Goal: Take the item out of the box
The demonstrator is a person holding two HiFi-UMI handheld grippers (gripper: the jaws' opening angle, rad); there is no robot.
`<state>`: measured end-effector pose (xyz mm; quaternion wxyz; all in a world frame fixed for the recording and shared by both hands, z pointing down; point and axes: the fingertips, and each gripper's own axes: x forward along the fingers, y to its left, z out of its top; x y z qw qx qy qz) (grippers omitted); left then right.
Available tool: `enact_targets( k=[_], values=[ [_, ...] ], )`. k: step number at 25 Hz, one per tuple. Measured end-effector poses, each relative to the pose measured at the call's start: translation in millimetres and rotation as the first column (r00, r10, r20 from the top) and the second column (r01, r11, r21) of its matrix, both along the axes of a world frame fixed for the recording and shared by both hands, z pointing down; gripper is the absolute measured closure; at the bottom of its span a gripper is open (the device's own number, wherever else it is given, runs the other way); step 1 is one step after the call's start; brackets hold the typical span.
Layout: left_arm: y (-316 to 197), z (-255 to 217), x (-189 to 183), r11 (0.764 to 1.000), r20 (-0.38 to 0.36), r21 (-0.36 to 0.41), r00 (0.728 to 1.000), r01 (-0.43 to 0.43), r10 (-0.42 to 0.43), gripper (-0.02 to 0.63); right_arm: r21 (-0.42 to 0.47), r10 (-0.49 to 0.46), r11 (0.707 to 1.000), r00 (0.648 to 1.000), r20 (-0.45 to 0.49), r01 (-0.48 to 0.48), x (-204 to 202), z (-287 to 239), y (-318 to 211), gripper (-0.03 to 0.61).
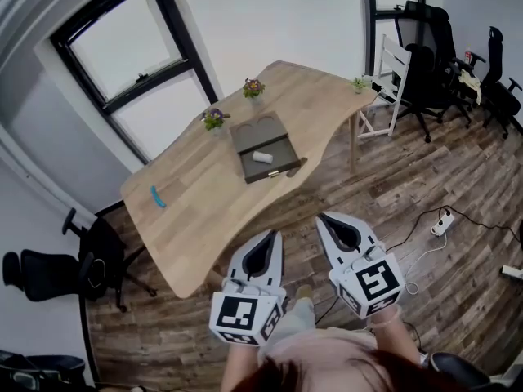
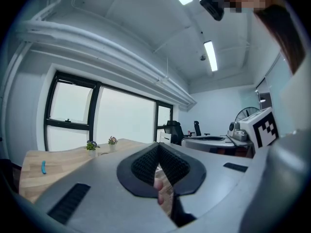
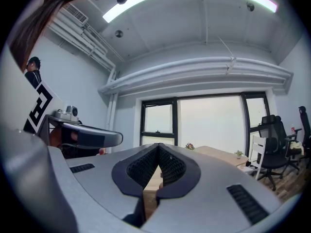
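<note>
A dark grey box (image 1: 250, 137) lies open on the wooden table (image 1: 204, 211), its lid folded back toward the window. A small white item (image 1: 262, 156) rests in the box's tray. Both grippers hang well short of the table, over the floor near the person's body. My left gripper (image 1: 274, 235) is shut with nothing in it, and its ribbed pads (image 2: 146, 163) meet at the tip. My right gripper (image 1: 324, 217) is shut and empty too, its pads (image 3: 170, 164) closed together. Both point toward the table.
A small blue object (image 1: 157, 196) lies at the table's left end. Two potted flowers (image 1: 214, 118) (image 1: 253, 87) stand behind the box, and a third plant (image 1: 361, 82) at the far corner. A white chair (image 1: 391, 76) and black office chairs (image 1: 429, 64) stand to the right; a power strip (image 1: 442, 221) lies on the floor.
</note>
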<state>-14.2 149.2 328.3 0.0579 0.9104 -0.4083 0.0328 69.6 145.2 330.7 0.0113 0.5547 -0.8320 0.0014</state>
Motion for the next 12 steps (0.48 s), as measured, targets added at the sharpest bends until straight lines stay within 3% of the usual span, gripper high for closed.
enact_targets(
  k=[12],
  values=[
    [-70.5, 7.6, -7.7, 1.0, -0.02, -0.027, 1.0, 0.0, -0.001, 0.615, -0.055, -0.001, 0.998, 0.999, -0.037, -0.001, -6.5, 12.7, -69.7, 0.58]
  ],
)
